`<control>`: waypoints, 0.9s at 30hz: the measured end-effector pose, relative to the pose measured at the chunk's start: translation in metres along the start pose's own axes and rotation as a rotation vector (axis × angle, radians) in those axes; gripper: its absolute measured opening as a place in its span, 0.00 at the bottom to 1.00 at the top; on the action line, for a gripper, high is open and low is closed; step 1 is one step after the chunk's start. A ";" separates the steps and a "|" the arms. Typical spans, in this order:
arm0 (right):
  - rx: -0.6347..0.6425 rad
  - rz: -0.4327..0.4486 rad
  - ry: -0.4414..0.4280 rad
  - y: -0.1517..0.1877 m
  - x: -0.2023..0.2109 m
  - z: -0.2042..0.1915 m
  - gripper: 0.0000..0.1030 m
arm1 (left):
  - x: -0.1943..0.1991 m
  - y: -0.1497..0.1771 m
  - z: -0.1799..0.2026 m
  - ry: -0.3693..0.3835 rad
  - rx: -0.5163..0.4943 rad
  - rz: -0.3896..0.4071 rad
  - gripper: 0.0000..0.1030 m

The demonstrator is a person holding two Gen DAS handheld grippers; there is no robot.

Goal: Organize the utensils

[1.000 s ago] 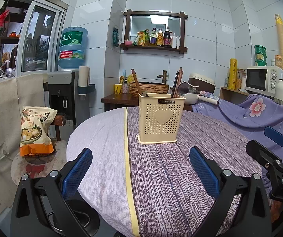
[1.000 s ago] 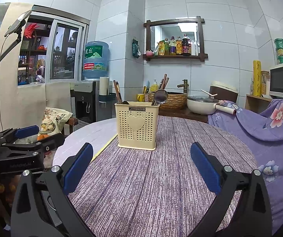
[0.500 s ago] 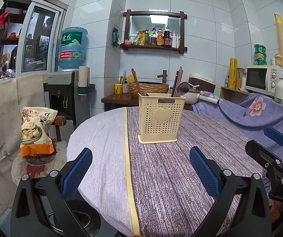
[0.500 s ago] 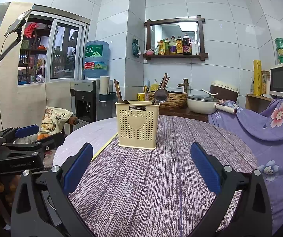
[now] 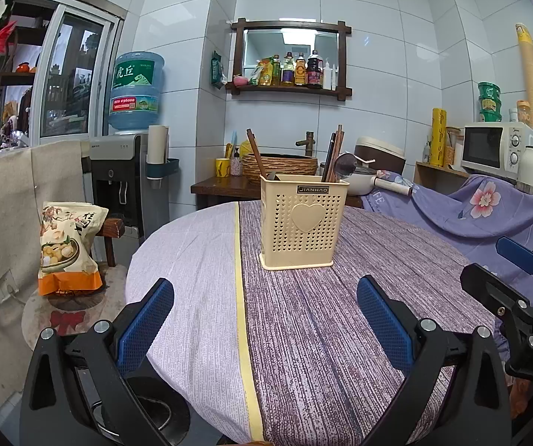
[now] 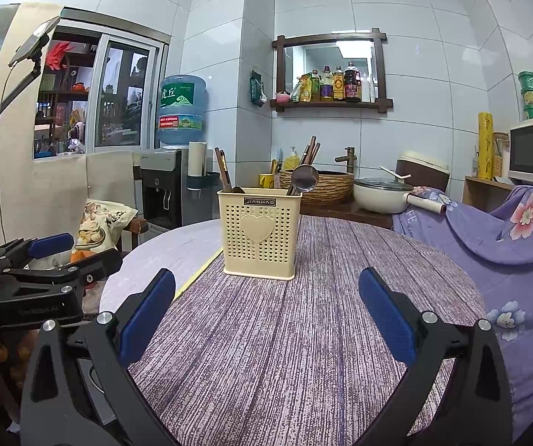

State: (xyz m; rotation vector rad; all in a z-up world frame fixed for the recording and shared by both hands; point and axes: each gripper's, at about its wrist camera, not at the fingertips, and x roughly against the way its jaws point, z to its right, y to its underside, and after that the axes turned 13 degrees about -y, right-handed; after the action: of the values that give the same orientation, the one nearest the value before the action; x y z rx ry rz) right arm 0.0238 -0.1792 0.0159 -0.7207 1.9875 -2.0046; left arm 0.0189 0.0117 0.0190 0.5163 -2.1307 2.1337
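— Centre of both frames, on a round table (image 5: pixel 192 260) under a striped purple cloth: cream perforated utensil holder (image 5: pixel 303 228), upright, heart on its front, "JIANHAO" label at the rim.

— Inside it?

— Brown chopsticks (image 5: pixel 255 152) leaning left; more chopsticks and a metal ladle (image 6: pixel 304 178) at the right side, bowl up.

— Left gripper (image 5: pixel 264 319)?

— Bottom of the left wrist frame, blue pads spread wide, nothing between them, above the cloth, well short of the holder.

— Right gripper (image 6: pixel 266 312)?

— Bottom of the right wrist frame, likewise spread wide and empty. Also visible at the right edge of the left frame.

— Background?

— Upper left, water dispenser (image 5: pixel 134 119); right edge, microwave (image 5: pixel 497 148).
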 end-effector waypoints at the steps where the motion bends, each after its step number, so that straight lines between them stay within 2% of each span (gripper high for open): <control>1: 0.000 0.000 0.000 0.000 0.000 0.000 0.94 | 0.000 0.000 0.000 0.000 0.000 0.000 0.94; 27: 0.001 -0.006 -0.004 0.000 0.000 0.003 0.94 | 0.001 -0.003 -0.001 -0.003 0.000 0.000 0.94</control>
State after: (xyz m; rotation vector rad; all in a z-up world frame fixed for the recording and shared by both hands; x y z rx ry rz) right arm 0.0256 -0.1819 0.0159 -0.7314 1.9838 -2.0060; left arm 0.0191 0.0128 0.0223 0.5197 -2.1316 2.1345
